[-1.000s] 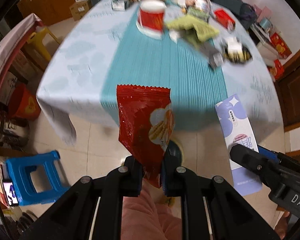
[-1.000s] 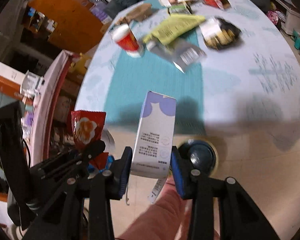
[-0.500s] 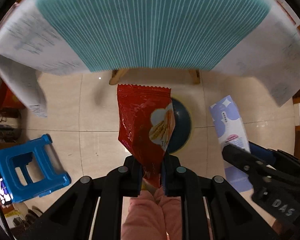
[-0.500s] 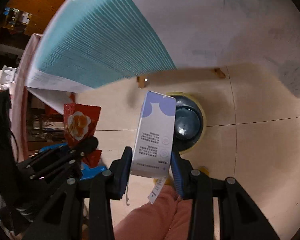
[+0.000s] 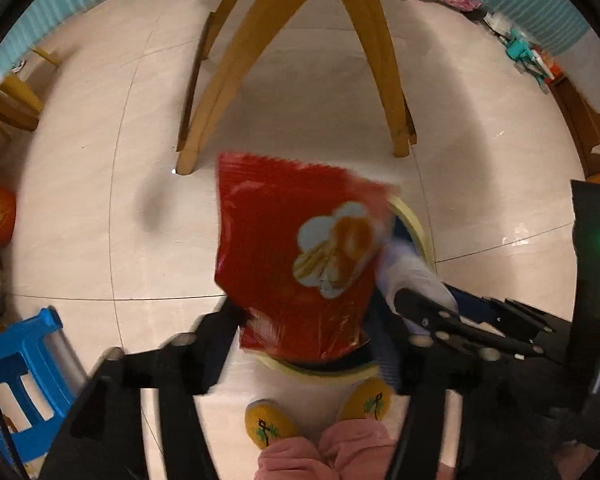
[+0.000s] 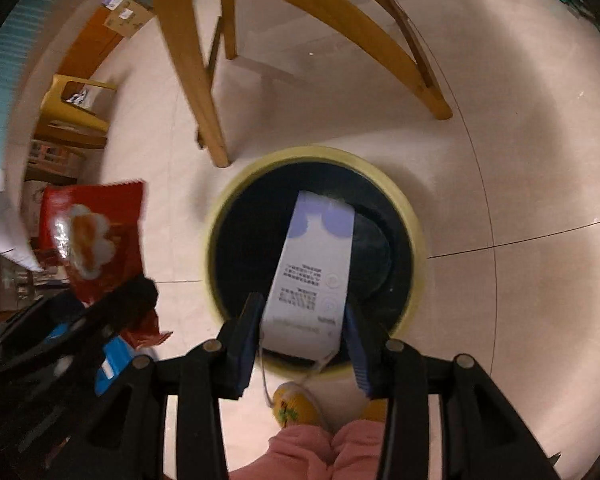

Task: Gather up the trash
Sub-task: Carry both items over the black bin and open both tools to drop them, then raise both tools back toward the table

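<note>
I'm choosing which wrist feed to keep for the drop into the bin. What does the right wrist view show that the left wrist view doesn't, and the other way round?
Only the right wrist view shows the whole trash bin mouth, its dark inside, and the white carton hanging over it between the right gripper fingers.

Only the left wrist view shows the blue stool and the left gripper spread wide, the red snack bag loose between its fingers and covering most of the bin.

Both show the bag, the carton, the wooden table legs, the tiled floor and the yellow slippers.
</note>
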Motion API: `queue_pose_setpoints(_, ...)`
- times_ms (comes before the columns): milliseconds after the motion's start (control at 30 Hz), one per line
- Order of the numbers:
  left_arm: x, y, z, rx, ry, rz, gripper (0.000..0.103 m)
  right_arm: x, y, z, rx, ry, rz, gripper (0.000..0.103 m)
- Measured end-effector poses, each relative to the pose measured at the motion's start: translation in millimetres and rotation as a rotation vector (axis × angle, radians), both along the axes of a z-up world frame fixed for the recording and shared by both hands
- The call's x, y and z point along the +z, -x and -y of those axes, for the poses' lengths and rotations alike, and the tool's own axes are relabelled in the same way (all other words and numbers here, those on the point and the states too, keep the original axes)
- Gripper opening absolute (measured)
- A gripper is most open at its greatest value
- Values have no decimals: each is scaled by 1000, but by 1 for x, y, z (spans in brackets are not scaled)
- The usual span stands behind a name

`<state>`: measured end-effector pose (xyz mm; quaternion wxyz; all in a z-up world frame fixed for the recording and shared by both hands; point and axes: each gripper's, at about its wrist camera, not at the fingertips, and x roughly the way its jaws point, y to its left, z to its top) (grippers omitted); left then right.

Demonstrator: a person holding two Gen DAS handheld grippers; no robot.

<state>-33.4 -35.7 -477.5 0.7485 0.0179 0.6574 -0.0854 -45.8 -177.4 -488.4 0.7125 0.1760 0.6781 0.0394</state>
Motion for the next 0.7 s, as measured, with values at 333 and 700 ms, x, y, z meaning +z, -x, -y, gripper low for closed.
queue_pose_setpoints(333,1,-8,-17,61,-11,16,102,-14,-2,14,-49,55,25,61)
queue_pose_setpoints(700,116,7,-53,83,11,65,102,84,24,10,-48,119,5,61)
